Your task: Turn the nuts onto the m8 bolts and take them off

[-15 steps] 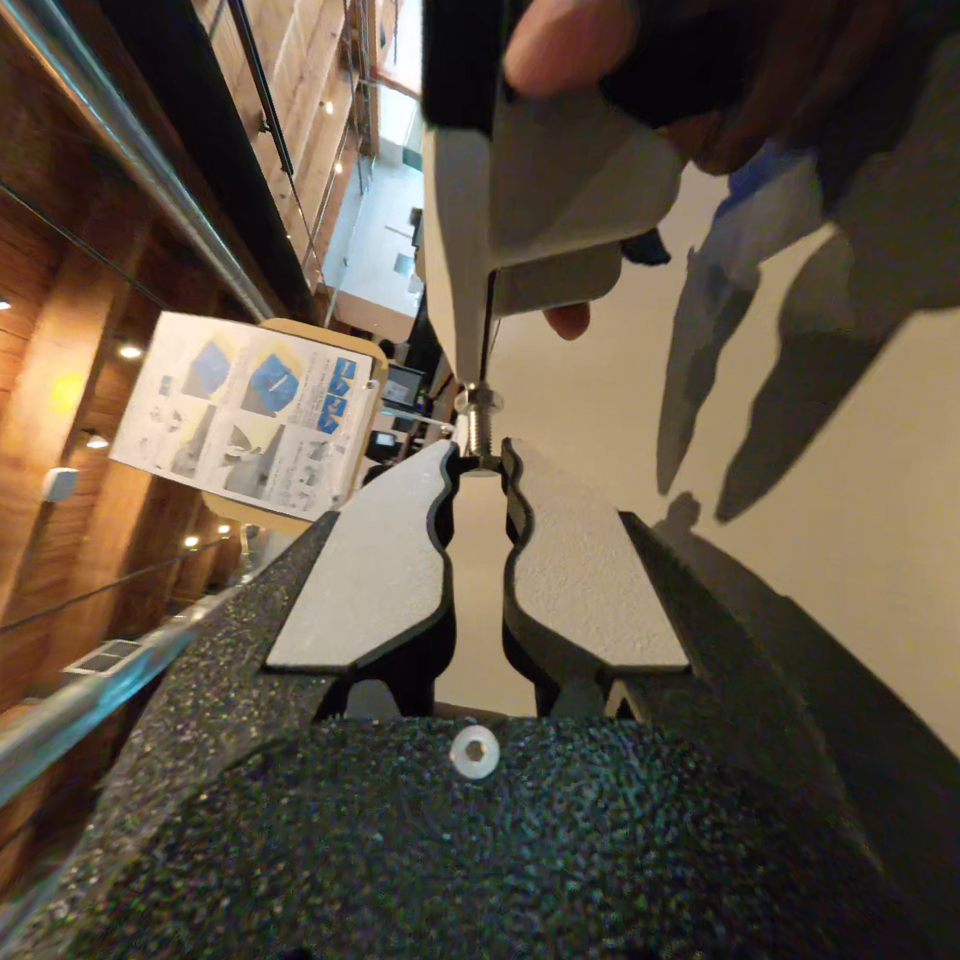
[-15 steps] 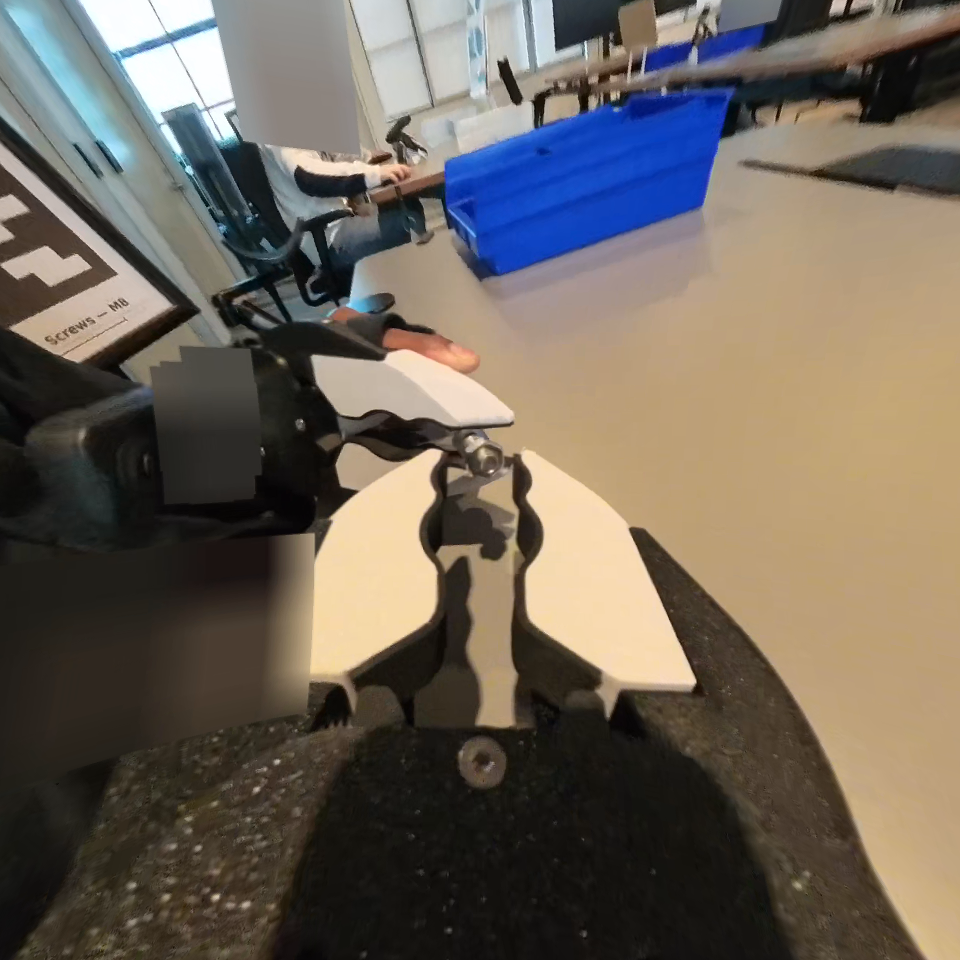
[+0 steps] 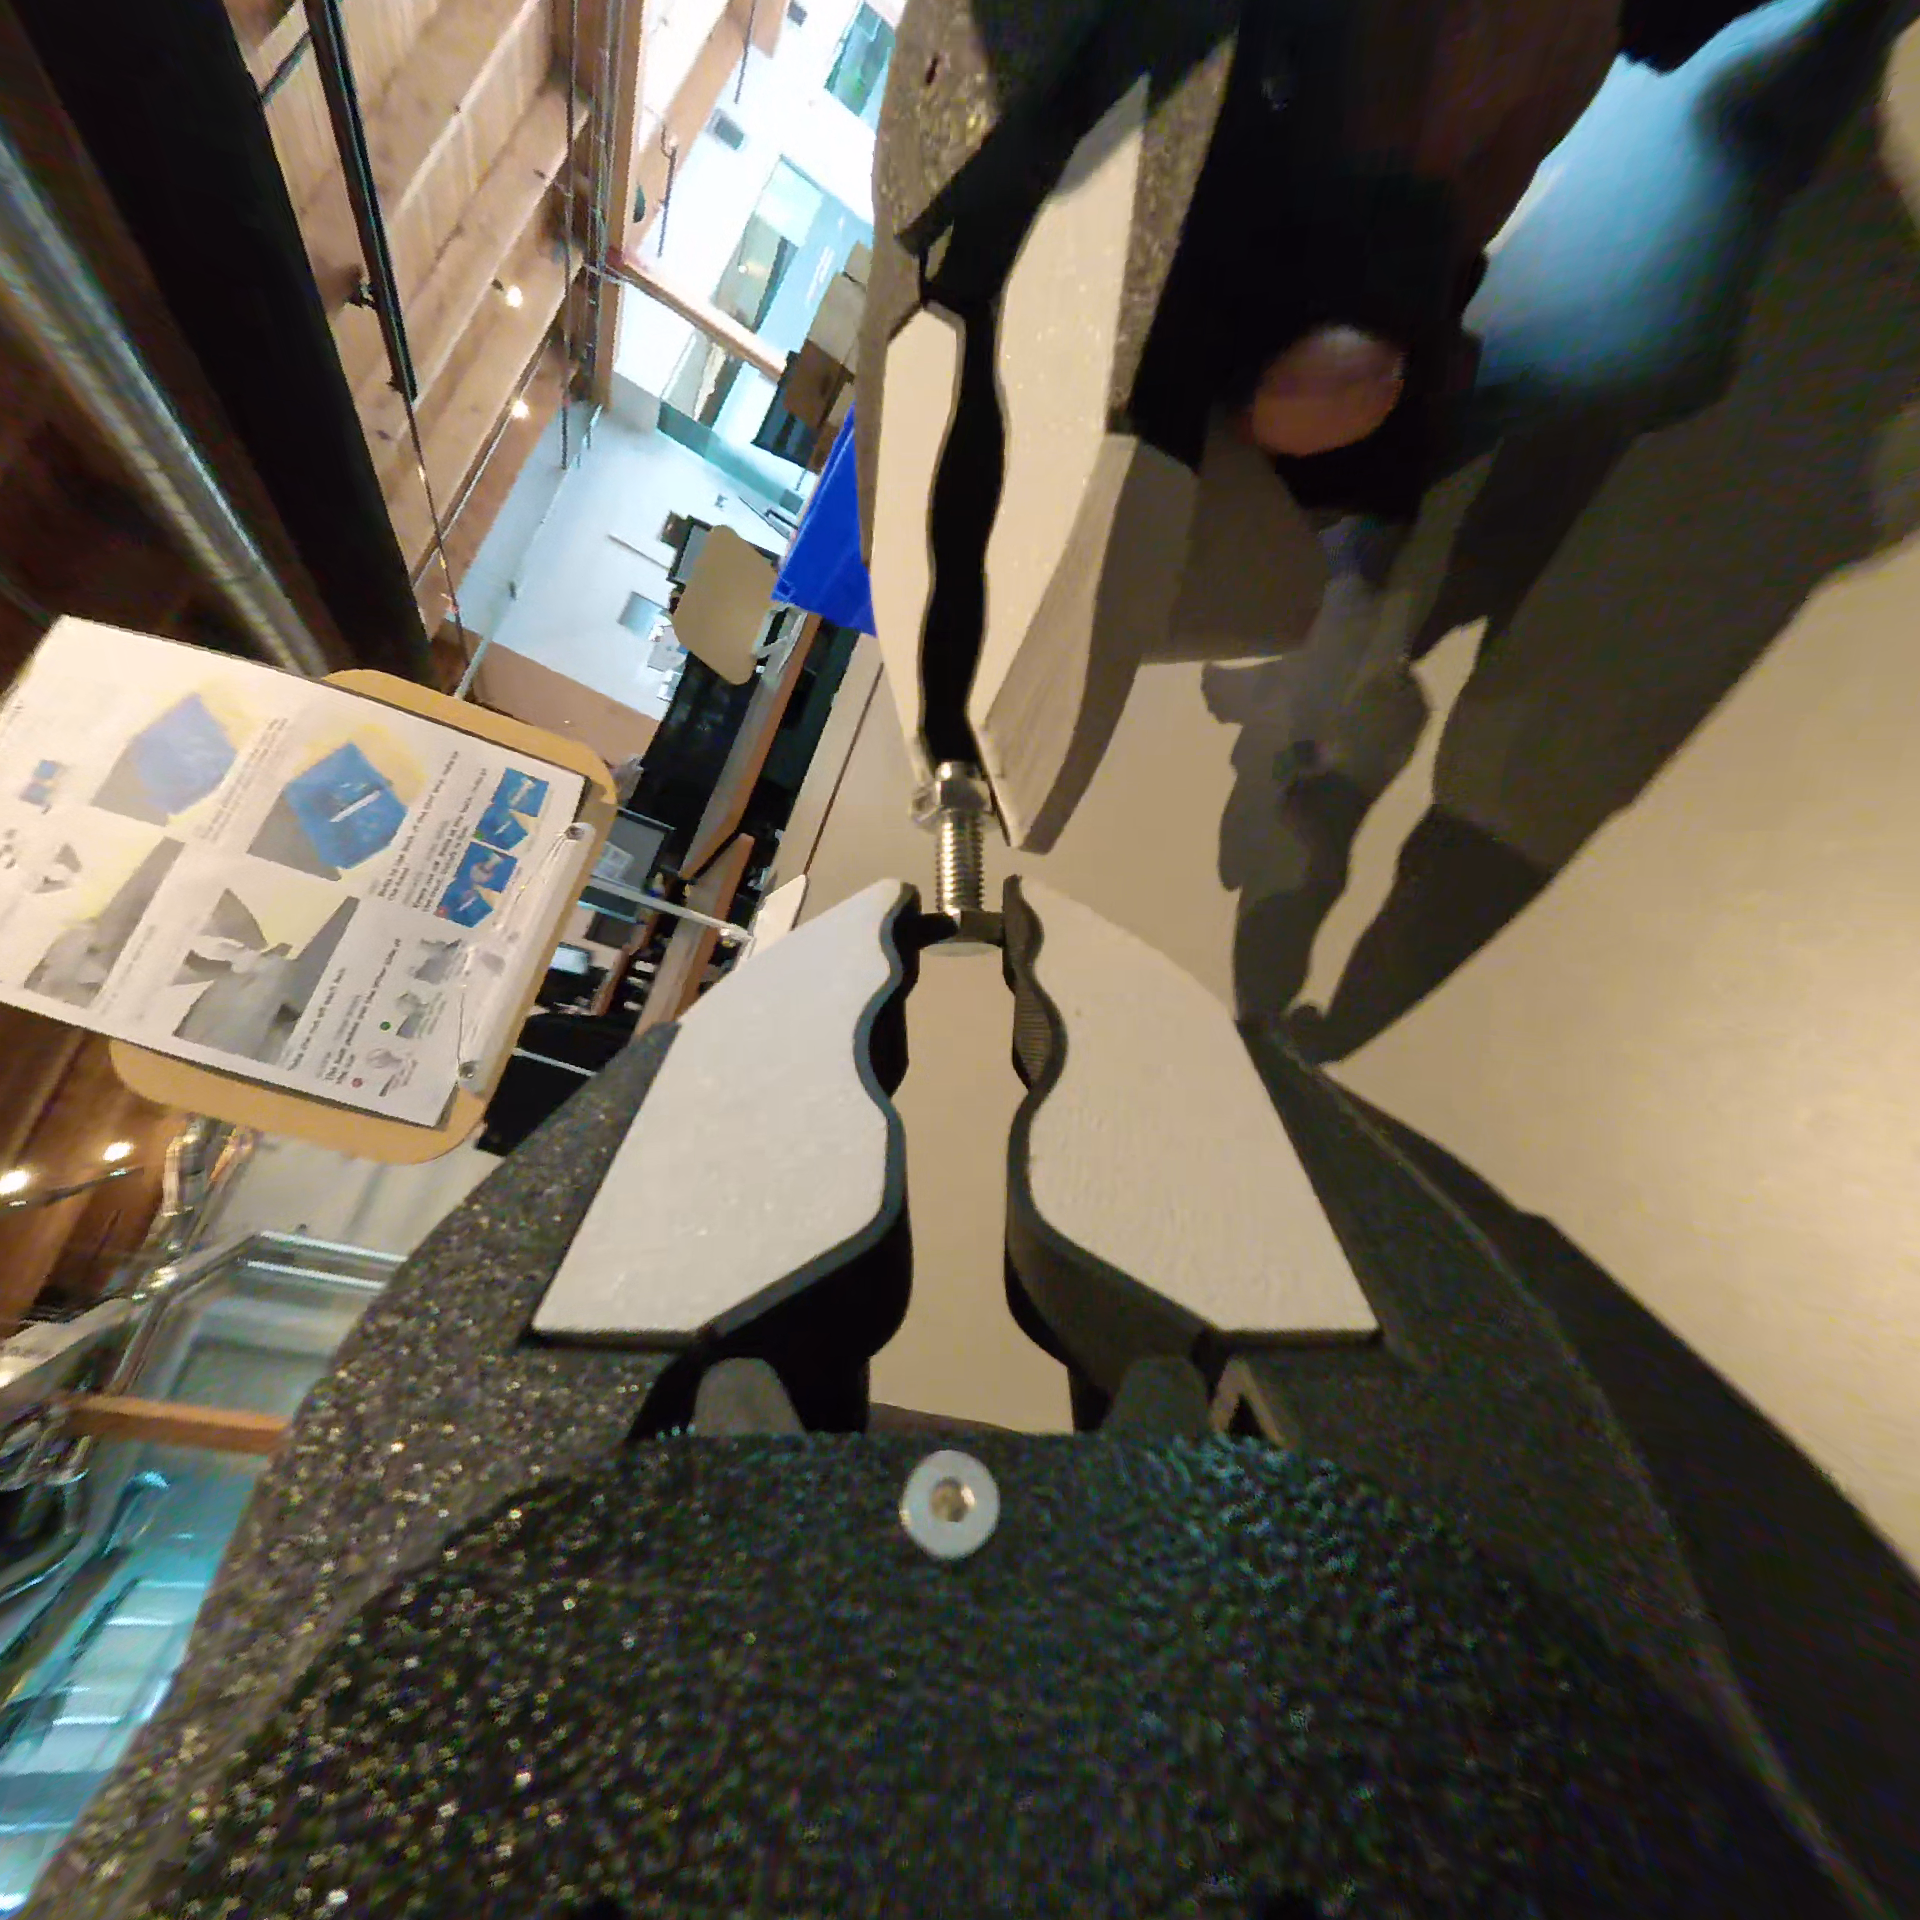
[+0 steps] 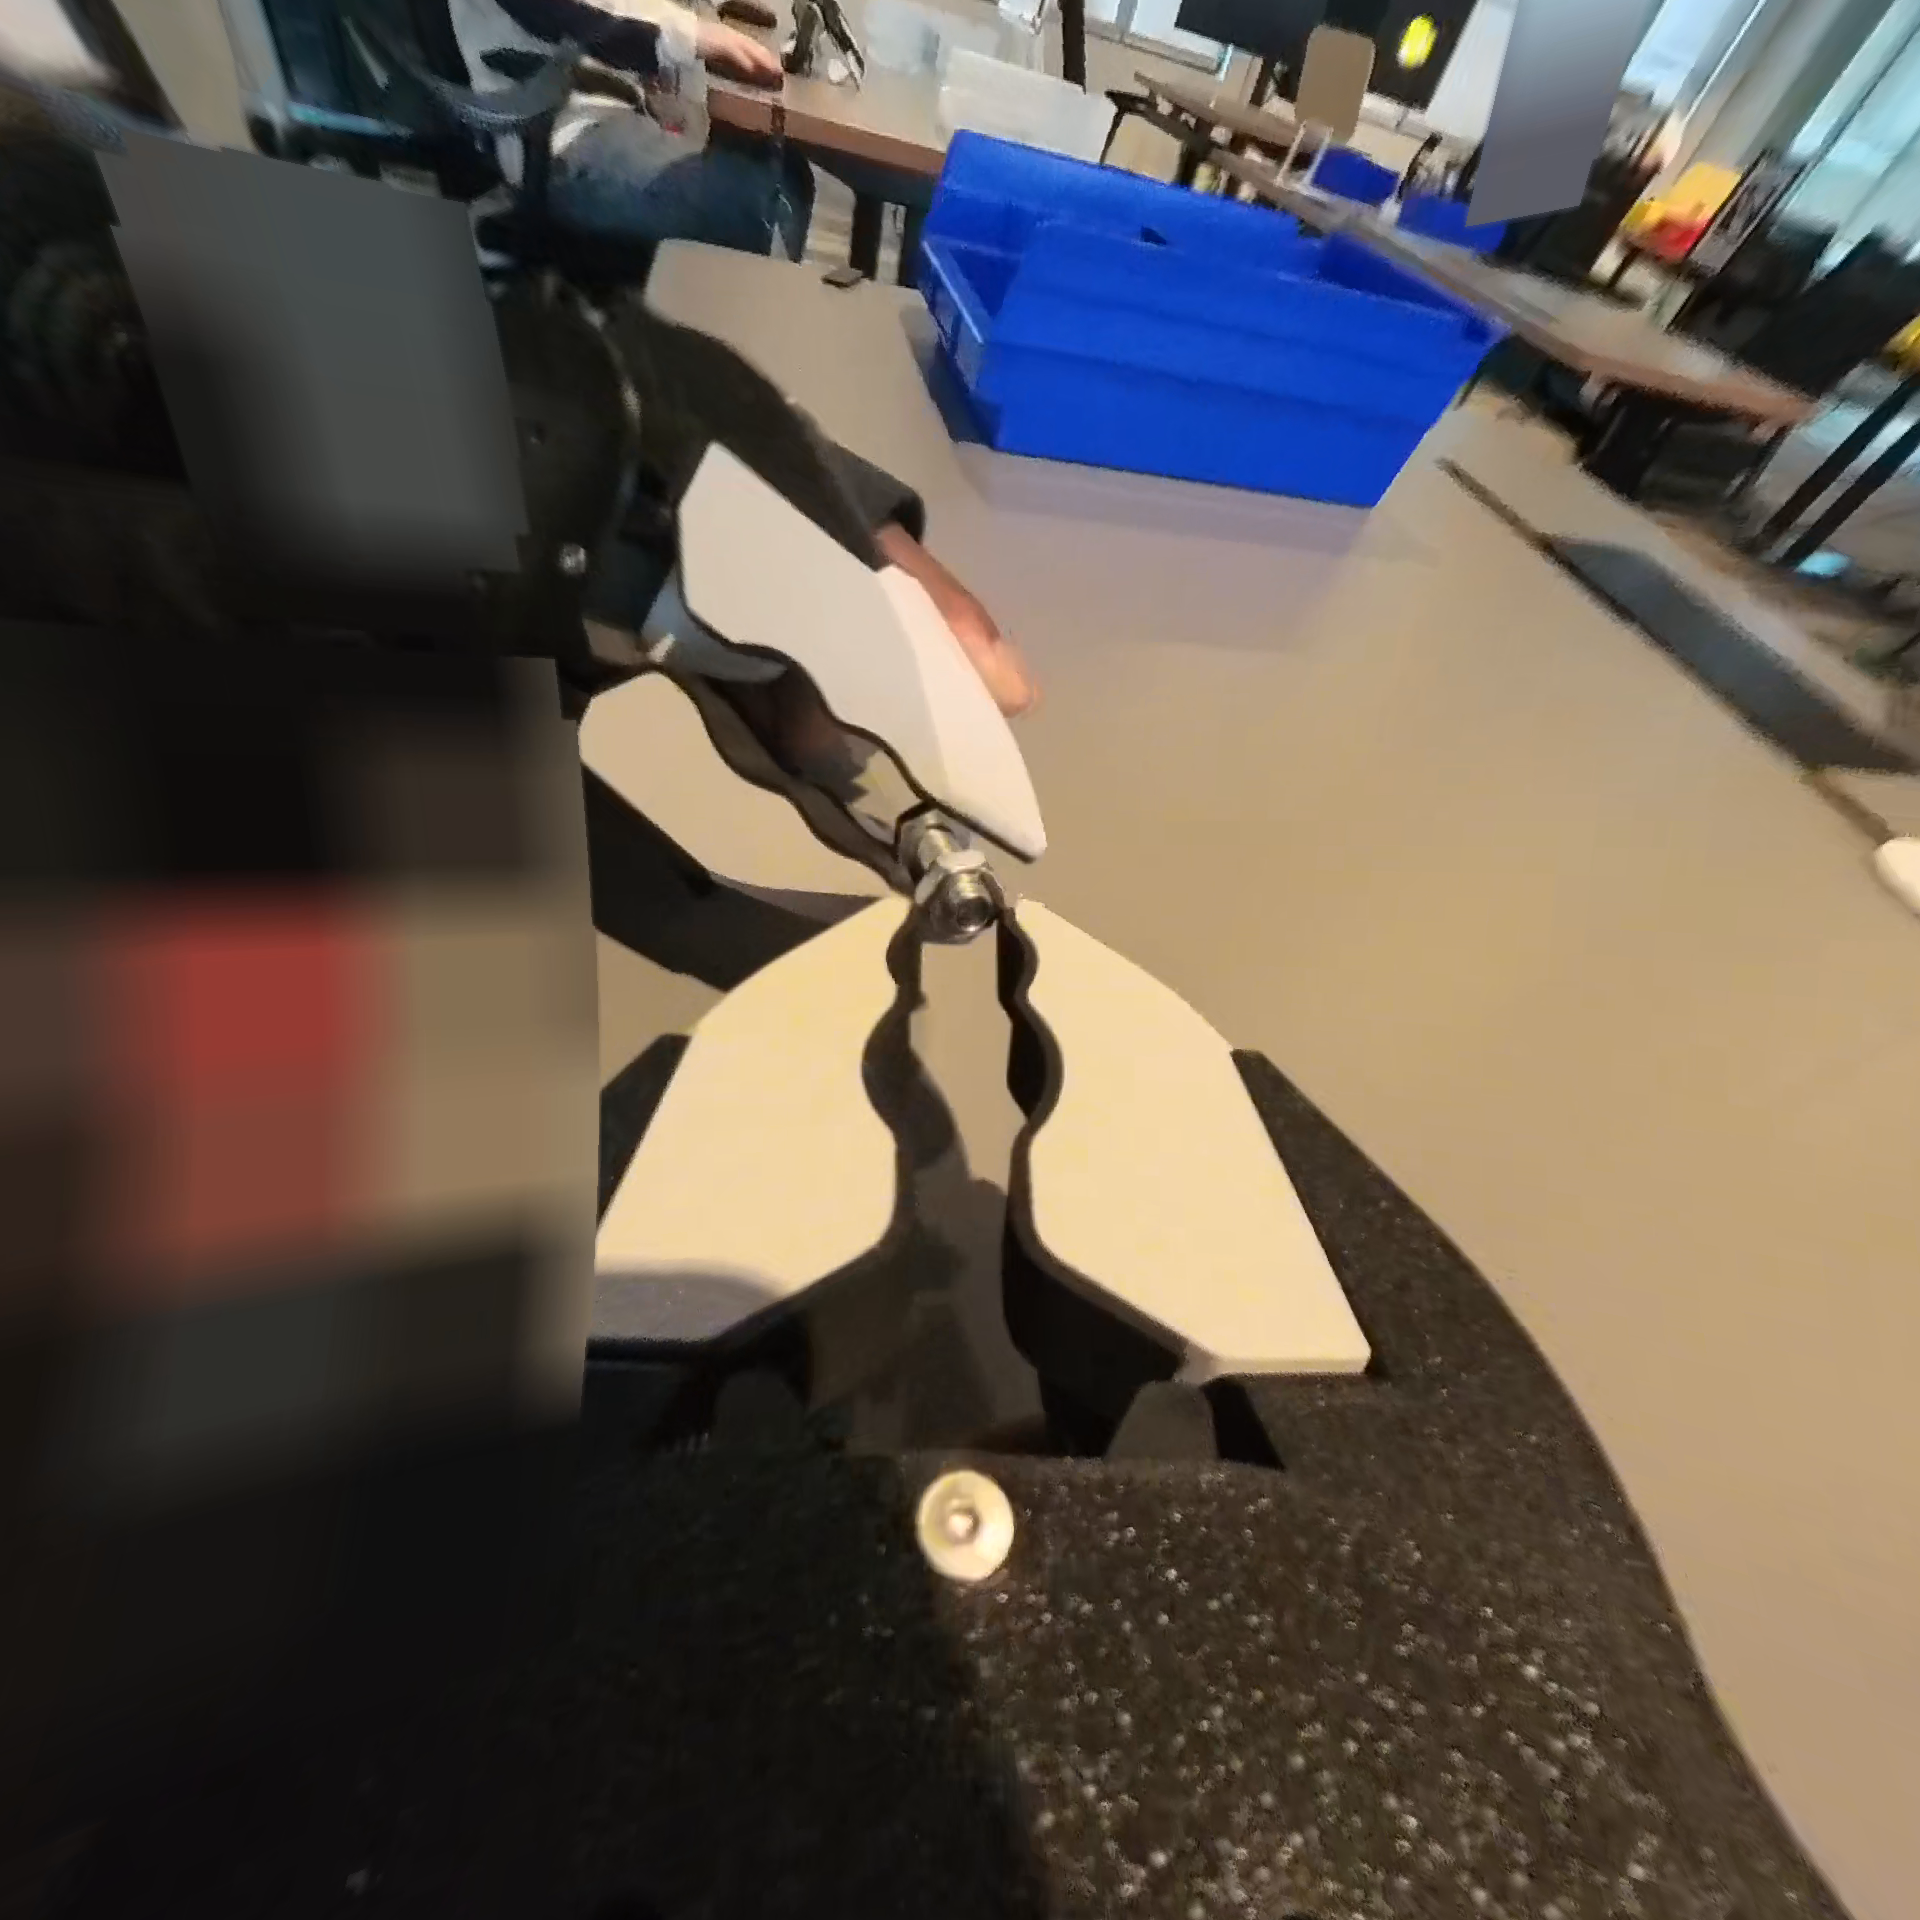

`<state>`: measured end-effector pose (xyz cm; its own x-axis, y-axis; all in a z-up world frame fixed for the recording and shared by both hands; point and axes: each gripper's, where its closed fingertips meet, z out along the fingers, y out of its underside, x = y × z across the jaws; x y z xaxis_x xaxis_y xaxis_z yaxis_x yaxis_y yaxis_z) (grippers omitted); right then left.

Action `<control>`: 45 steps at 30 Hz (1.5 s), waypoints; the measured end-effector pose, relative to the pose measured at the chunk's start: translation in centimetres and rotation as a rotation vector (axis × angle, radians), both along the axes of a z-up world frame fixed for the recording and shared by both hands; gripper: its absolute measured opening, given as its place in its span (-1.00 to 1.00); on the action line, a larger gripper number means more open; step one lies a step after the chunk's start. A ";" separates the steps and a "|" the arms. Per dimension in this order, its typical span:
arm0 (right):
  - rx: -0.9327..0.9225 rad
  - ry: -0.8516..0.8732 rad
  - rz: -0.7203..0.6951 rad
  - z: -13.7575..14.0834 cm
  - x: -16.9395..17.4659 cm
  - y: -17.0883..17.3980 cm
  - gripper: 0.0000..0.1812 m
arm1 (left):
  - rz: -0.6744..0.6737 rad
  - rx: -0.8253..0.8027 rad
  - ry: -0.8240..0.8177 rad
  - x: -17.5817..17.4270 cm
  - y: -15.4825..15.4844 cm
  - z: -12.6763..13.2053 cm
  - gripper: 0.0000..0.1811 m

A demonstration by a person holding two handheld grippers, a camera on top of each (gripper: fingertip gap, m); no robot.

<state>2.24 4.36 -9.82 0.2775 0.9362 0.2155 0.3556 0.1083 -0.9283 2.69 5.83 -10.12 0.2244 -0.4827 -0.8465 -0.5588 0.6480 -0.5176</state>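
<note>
left hand-held gripper (image 3: pixel 961 914) clenched on bolt (image 3: pixel 958 868) head, right hand-held gripper (image 4: pixel 954 914) grasping nut (image 4: pixel 951 896); blue bin (image 4: pixel 1195 343) contents hidden

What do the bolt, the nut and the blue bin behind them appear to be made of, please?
The bolt looks like bright bare or plated steel: silvery, with shiny threads. The nut seems the same metal, with glinting hex faces. The blue bin is probably moulded plastic: uniform saturated colour, smooth, slightly glossy walls, though the view is blurred.

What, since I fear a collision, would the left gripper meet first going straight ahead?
The left gripper holds the bolt; straight ahead it would probably meet the nut first, clamped in the right gripper.
</note>
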 end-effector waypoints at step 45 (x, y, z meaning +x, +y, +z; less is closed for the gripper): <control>0.015 -0.003 -0.073 1.3 0.5 0.5 -0.64 | 0.013 -0.132 -0.057 -0.6 0.8 0.1 -0.84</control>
